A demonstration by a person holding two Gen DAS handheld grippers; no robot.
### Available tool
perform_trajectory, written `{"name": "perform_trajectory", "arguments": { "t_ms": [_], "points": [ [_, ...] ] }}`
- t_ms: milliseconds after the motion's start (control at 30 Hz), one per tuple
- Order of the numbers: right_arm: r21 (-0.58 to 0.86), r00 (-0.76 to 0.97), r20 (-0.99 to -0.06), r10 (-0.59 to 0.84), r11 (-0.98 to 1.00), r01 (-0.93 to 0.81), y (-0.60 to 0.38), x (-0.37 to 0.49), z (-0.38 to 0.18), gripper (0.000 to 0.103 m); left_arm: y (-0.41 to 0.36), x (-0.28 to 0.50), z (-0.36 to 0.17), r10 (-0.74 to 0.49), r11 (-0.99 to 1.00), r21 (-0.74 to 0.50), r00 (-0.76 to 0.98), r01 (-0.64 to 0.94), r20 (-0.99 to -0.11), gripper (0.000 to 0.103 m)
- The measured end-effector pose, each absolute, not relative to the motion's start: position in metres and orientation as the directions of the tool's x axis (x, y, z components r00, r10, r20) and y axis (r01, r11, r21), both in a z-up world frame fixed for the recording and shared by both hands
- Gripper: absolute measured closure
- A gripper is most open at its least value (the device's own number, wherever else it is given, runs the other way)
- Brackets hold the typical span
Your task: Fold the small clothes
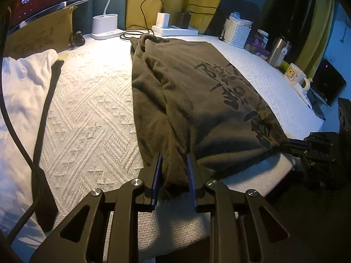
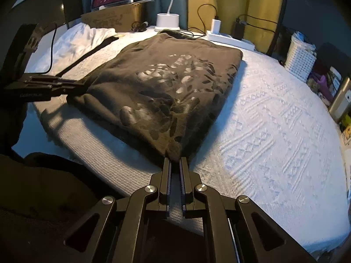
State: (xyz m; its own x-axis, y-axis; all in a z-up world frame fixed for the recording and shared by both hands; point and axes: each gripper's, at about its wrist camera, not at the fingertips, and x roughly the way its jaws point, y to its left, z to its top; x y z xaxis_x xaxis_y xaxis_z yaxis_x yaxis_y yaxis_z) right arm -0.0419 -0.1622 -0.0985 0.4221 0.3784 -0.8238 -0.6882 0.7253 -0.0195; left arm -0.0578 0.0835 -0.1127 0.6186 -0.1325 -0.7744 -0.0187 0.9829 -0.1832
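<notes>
A dark olive-brown shirt (image 1: 197,100) with a black printed design lies folded lengthwise on the white textured cloth (image 1: 92,114). My left gripper (image 1: 174,156) is shut on a bunched near corner of the shirt, with cloth between its blue pads. My right gripper (image 2: 175,160) is shut on the other near corner of the shirt (image 2: 162,87). The right gripper shows in the left wrist view at the right edge (image 1: 294,144). The left gripper shows in the right wrist view at the left (image 2: 72,85).
A white garment (image 1: 24,83) with a black strap lies at the left. At the back stand a white lamp base (image 1: 105,27), a power strip with chargers (image 1: 175,29), a cardboard box (image 1: 41,35) and a white basket (image 1: 237,32). A steel tumbler (image 1: 278,51) and a mug (image 1: 295,74) stand along the right edge.
</notes>
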Motion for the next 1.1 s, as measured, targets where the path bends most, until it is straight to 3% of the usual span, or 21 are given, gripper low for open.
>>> {"name": "perform_trajectory", "arguments": {
  "t_ms": [267, 300, 367, 700, 733, 767, 800, 833, 867, 1100],
  "points": [
    [-0.018, 0.432, -0.825, 0.363, 0.748, -0.664, -0.167, -0.04, -0.094, 0.095, 0.078, -0.065, -0.088, -0.155, 0.98, -0.2, 0.657, 0.007, -0.737, 0.079],
    [-0.017, 0.436, -0.824, 0.362, 0.753, -0.658, -0.168, -0.039, -0.093, 0.095, 0.077, -0.065, -0.084, -0.156, 0.979, -0.201, 0.669, 0.01, -0.727, 0.076],
    [-0.016, 0.448, -0.819, 0.359, 0.766, -0.643, -0.172, -0.038, -0.09, 0.095, 0.076, -0.062, -0.08, -0.155, 0.979, -0.204, 0.683, 0.009, -0.713, 0.053],
    [-0.016, 0.496, -0.805, 0.326, 0.823, -0.567, -0.193, -0.026, -0.08, 0.093, 0.064, -0.042, -0.098, -0.123, 0.988, -0.157, 0.624, 0.0, -0.771, 0.052],
    [-0.014, 0.5, -0.804, 0.322, 0.83, -0.557, -0.195, -0.024, -0.079, 0.09, 0.065, -0.042, -0.101, -0.112, 0.989, -0.147, 0.614, -0.007, -0.781, 0.052],
    [-0.014, 0.503, -0.803, 0.319, 0.834, -0.552, -0.197, -0.023, -0.079, 0.073, 0.066, -0.042, -0.101, -0.106, 0.99, -0.144, 0.612, -0.012, -0.784, 0.052],
    [-0.011, 0.505, -0.803, 0.318, 0.838, -0.545, -0.199, -0.021, -0.078, 0.035, 0.067, -0.043, -0.1, -0.107, 0.989, -0.146, 0.615, -0.014, -0.781, 0.052],
    [-0.006, 0.506, -0.801, 0.32, 0.841, -0.541, -0.2, -0.019, -0.078, 0.015, 0.068, -0.044, -0.097, -0.108, 0.989, -0.149, 0.621, -0.014, -0.776, 0.052],
    [-0.004, 0.513, -0.796, 0.321, 0.844, -0.536, -0.202, -0.018, -0.078, 0.005, 0.068, -0.045, -0.093, -0.111, 0.988, -0.154, 0.634, -0.012, -0.766, 0.052],
    [-0.019, 0.525, -0.799, 0.294, 0.859, -0.511, -0.205, -0.003, -0.081, 0.005, 0.061, -0.035, -0.082, -0.134, 0.986, -0.166, 0.661, 0.014, -0.738, 0.052]
  ]
}}
